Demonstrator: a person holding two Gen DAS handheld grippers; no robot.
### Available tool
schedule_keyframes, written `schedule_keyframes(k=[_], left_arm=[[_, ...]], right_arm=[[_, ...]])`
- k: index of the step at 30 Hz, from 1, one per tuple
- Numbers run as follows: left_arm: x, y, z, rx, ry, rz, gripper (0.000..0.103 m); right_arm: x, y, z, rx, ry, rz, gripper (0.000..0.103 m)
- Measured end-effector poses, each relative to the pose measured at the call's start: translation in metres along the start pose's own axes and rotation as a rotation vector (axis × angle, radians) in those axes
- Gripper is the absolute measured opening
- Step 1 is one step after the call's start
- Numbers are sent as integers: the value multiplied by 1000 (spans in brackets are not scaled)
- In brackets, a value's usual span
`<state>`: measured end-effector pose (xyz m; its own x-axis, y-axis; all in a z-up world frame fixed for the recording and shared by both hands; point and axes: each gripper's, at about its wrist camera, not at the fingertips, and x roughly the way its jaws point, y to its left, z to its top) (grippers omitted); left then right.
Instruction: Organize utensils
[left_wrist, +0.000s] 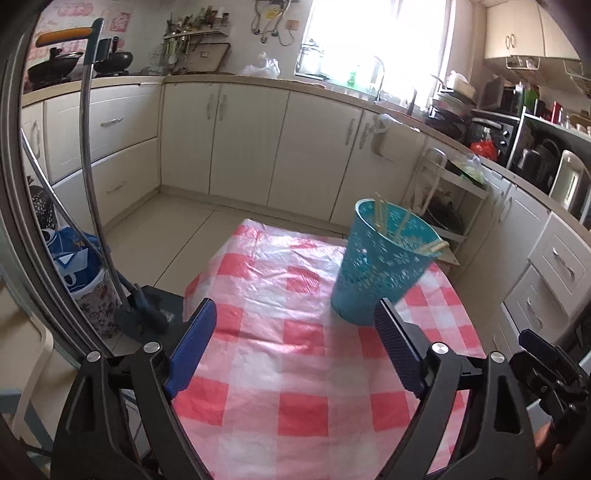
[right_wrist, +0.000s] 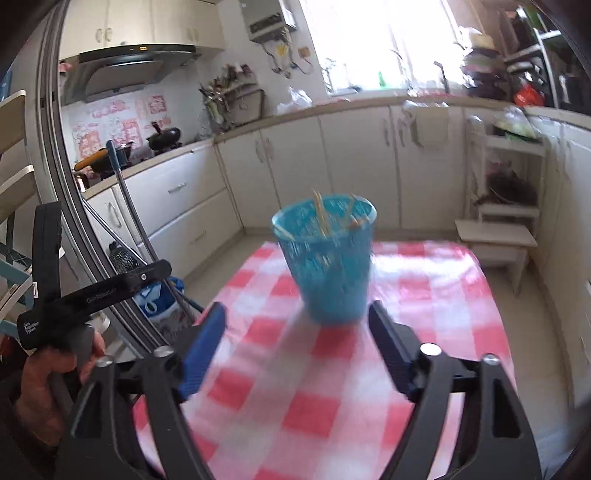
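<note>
A teal perforated plastic cup stands on the red-and-white checked tablecloth, with several pale wooden chopsticks leaning inside it. My left gripper hangs open above the cloth, the cup just beyond its right finger, nothing between the blue pads. In the right wrist view the same cup stands straight ahead with chopsticks in it. My right gripper is open and empty, its tips just short of the cup's base. The picture is blurred by motion.
Cream kitchen cabinets run along the far walls past the table's far edge. A mop handle and a blue bag stand at the left of the table. A white step shelf stands at the right. A hand holds the other gripper's handle.
</note>
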<state>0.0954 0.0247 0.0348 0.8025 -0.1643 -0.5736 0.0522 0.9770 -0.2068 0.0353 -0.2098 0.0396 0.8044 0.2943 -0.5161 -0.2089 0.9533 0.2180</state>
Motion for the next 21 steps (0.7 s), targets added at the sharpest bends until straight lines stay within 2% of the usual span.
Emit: schedule_keyframes(k=[4, 6, 11, 15, 21], left_arm=[[-39, -28, -31, 21, 54, -2, 95], [-60, -41, -43, 45, 66, 17, 95], [-113, -67, -59, 113, 90, 124, 95], [-158, -80, -66, 133, 75, 150, 95], [-228, -99, -70, 154, 16, 77, 95]], right_arm=[[-36, 4, -21, 47, 70, -96, 96], [-54, 9, -26, 57, 101, -147, 96], [-106, 22, -33, 57, 96, -230, 96], [-152, 28, -36, 52, 52, -237, 96], [-209, 44, -39, 83, 47, -208, 96]])
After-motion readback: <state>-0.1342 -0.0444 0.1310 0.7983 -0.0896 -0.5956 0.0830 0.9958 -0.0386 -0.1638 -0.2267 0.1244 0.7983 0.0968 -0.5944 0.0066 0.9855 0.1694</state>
